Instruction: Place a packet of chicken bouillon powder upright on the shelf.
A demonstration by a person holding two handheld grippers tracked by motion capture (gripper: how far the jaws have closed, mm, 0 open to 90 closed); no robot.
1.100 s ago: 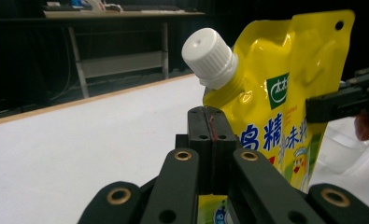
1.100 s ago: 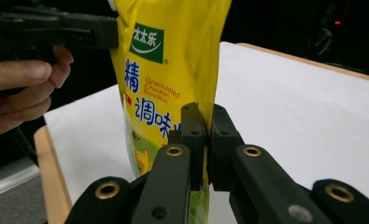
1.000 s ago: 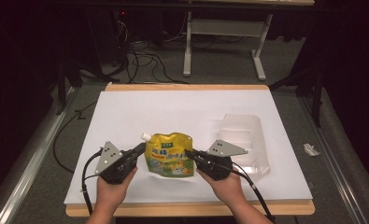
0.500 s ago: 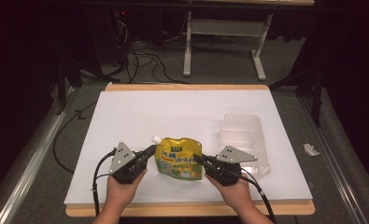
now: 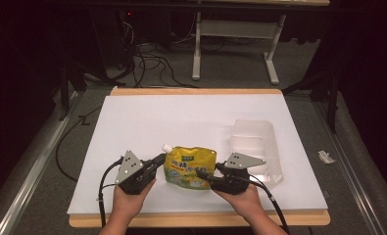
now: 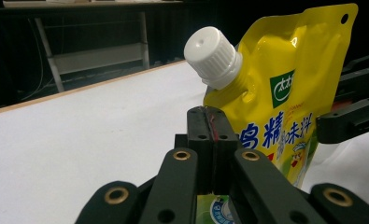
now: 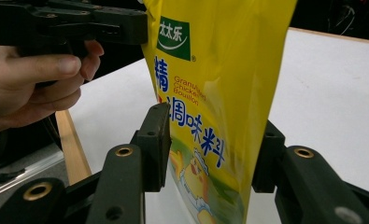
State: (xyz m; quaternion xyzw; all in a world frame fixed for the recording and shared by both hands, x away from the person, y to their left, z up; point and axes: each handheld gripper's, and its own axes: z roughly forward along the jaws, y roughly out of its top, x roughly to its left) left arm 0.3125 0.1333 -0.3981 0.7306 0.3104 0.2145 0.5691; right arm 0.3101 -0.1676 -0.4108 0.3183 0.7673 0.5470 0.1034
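Got the yellow chicken bouillon pouch standing at the front of the desk. My left claw is clamped tight on its edge under the white cap; right claw is spread wide around the body, not pinching. I'd close it gently, low down, so it doesn't buckle.

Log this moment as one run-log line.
left tongs: shut on yellow pouch edge | right tongs: open around pouch | white cap: on | clear tray: right of pouch, untouched
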